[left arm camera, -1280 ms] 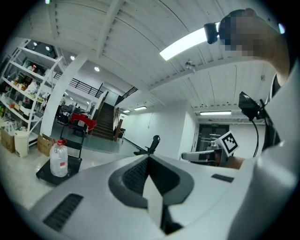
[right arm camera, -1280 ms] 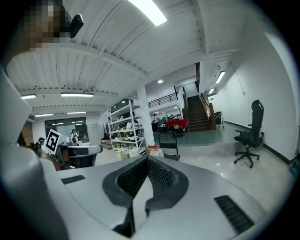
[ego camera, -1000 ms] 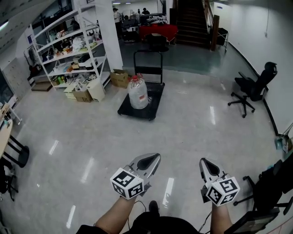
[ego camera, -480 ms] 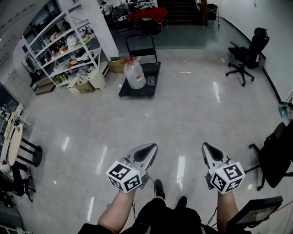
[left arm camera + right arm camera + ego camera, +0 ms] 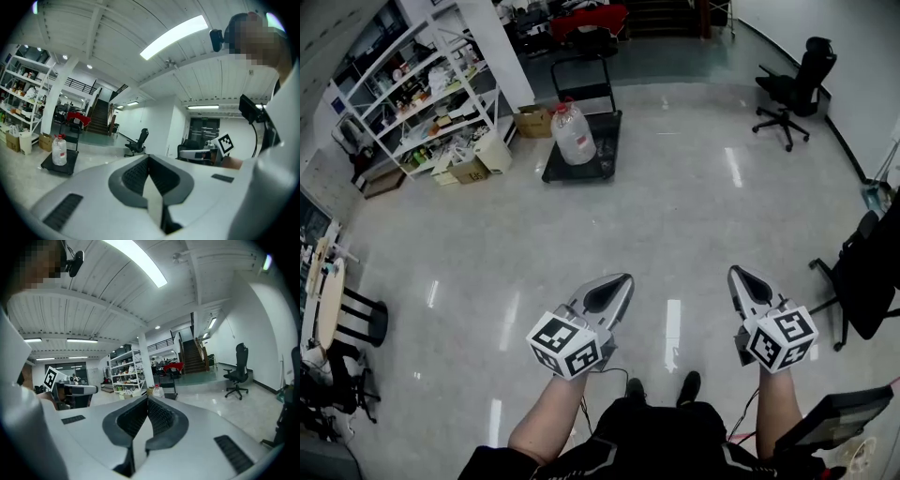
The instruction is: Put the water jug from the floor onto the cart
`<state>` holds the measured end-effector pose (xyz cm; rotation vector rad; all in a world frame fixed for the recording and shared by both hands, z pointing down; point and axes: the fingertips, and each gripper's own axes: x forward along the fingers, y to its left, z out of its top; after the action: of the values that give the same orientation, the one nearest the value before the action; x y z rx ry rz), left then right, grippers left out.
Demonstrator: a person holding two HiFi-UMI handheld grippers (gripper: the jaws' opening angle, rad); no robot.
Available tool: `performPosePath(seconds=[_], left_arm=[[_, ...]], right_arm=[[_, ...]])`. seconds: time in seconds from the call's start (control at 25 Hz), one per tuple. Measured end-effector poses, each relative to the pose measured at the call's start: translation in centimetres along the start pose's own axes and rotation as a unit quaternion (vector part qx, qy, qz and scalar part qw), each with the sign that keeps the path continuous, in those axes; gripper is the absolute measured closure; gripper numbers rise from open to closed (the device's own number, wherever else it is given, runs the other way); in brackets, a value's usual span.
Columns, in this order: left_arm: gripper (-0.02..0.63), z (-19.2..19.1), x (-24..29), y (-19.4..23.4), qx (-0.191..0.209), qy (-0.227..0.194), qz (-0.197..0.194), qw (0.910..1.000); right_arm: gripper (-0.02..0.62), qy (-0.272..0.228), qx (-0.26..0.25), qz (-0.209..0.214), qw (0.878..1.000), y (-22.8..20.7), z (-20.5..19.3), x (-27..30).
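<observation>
A clear water jug (image 5: pixel 573 134) with a red cap stands upright on a black flat cart (image 5: pixel 606 152) far across the shiny floor. In the left gripper view the jug (image 5: pixel 59 150) on the cart (image 5: pixel 57 168) is small at the left. In the right gripper view only the top of the jug (image 5: pixel 158 391) shows, just above the jaws. My left gripper (image 5: pixel 624 278) and right gripper (image 5: pixel 735 273) are held side by side, low in the head view and far from the cart. Both are shut with nothing between their jaws.
White shelving (image 5: pixel 422 94) with cardboard boxes (image 5: pixel 473 169) at its foot stands left of the cart. An office chair (image 5: pixel 792 89) is at the far right, another black chair (image 5: pixel 872 281) near my right side, and a black stool (image 5: pixel 361 319) at the left.
The cart and jug have grown smaller and risen toward the top of the head view as I back away. Both grippers stay shut and side by side.
</observation>
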<state>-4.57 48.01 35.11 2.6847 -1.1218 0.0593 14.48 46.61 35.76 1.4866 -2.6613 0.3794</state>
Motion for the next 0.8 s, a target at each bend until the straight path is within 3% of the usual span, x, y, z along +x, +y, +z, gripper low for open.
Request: performPosePath(seconds=[0.16,0.48,0.8], left_arm=[[0.604,-0.7,-2.6,0.0,0.014,-0.003,-0.017,0.9998],[0.604,0.4,-5.3,-2.2,0.000,-0.017,-0.010,0.9998],[0.604,-0.9,-4.3,-7.2,-0.012,0.003,0.009,0.9999]], right_arm=[[0.592,0.000,0.002,-0.023,1.000,2.5,-0.7,-1.9],[0.592,0.003,-0.019,-0.001,1.000,6.0,0.0,-3.8],[0.592,0.006,-0.021,0.025,0.999,4.4,-0.5,-8.3]])
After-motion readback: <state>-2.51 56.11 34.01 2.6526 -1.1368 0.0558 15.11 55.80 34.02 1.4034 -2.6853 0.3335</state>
